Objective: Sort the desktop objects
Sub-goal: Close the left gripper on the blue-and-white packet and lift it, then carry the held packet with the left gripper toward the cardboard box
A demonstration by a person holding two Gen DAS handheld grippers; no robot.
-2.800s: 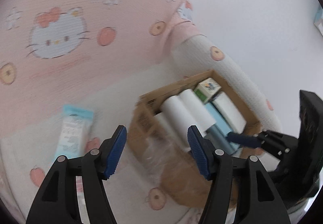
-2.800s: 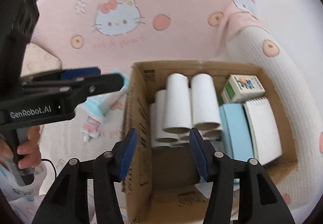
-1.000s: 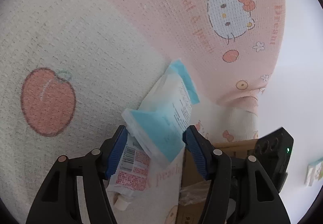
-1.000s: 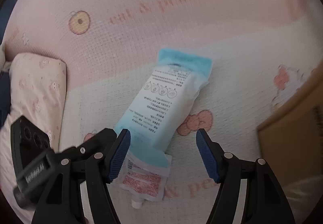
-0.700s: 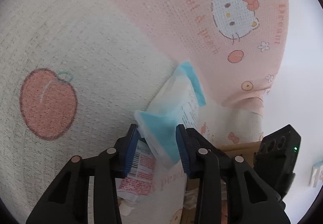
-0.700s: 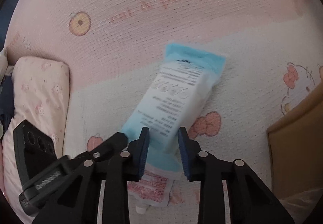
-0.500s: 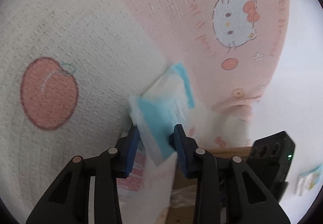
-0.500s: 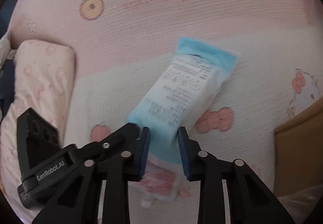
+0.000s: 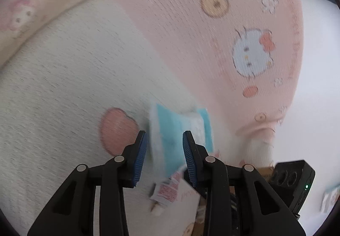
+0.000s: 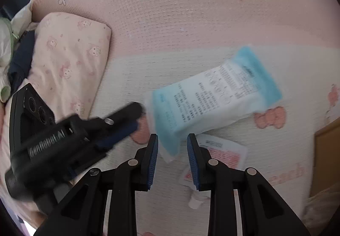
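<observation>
The blue-and-white pouch point(image 10: 214, 100) is gripped at its near end between the narrowed jaws of the left gripper point(image 9: 163, 152) and right gripper point(image 10: 172, 156), above the small red-printed sachet point(image 10: 221, 155).

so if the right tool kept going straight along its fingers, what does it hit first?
The blue-and-white pouch: its near corner already sits between the right tool's fingers. Beyond it comes the printed bed sheet. Blur hides whether the pads touch the pouch.
</observation>
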